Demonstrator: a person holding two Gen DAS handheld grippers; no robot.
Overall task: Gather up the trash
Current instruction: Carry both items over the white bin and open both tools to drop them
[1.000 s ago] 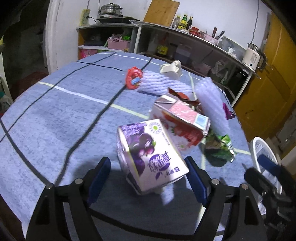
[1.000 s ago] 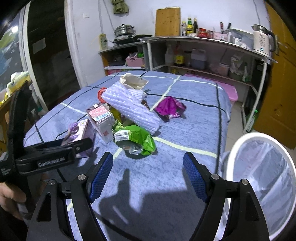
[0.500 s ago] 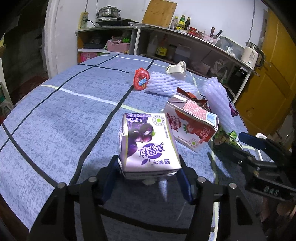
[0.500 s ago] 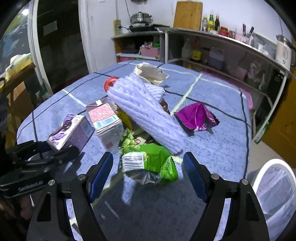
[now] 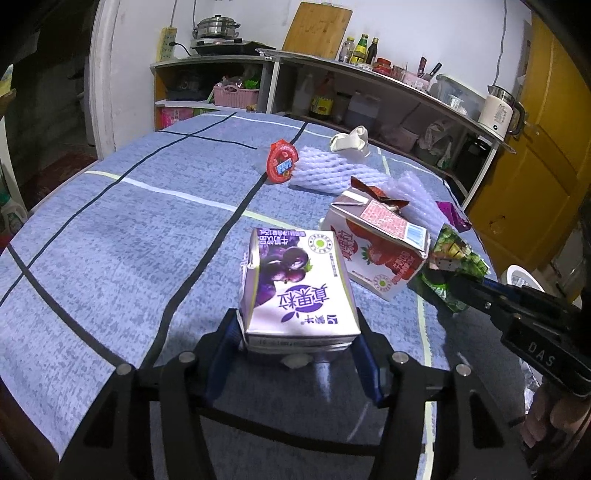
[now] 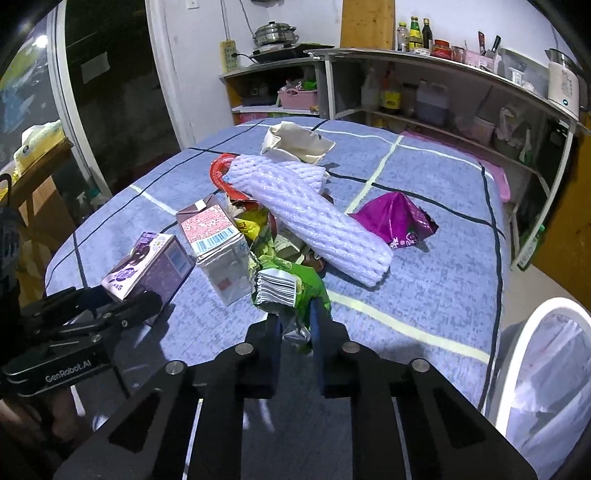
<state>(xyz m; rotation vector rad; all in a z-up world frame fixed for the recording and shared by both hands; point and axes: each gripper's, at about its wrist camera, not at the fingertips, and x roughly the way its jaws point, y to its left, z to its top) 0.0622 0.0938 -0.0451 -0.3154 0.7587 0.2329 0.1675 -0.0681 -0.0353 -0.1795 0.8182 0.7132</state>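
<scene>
My left gripper (image 5: 297,334) is shut on a purple grape milk carton (image 5: 295,284), which rests on the blue tablecloth (image 5: 110,236); the carton also shows in the right wrist view (image 6: 147,264). My right gripper (image 6: 297,325) is shut on a green snack wrapper (image 6: 291,291), also in the left wrist view (image 5: 452,266). A pink strawberry carton (image 5: 380,247) stands between them. Behind lie white foam fruit nets (image 6: 314,218), a purple wrapper (image 6: 395,219), a red round lid (image 5: 282,162) and a crumpled beige bag (image 6: 295,142).
A white bin with a clear liner (image 6: 546,373) stands off the table's right edge. Shelves with bottles, a kettle (image 5: 498,110) and a pot (image 6: 273,35) line the far wall. A yellow door (image 5: 535,155) is at the right.
My left gripper closed on the purple carton, which now lies level between the fingers. My right gripper moved forward to the green wrapper and shut on it.
</scene>
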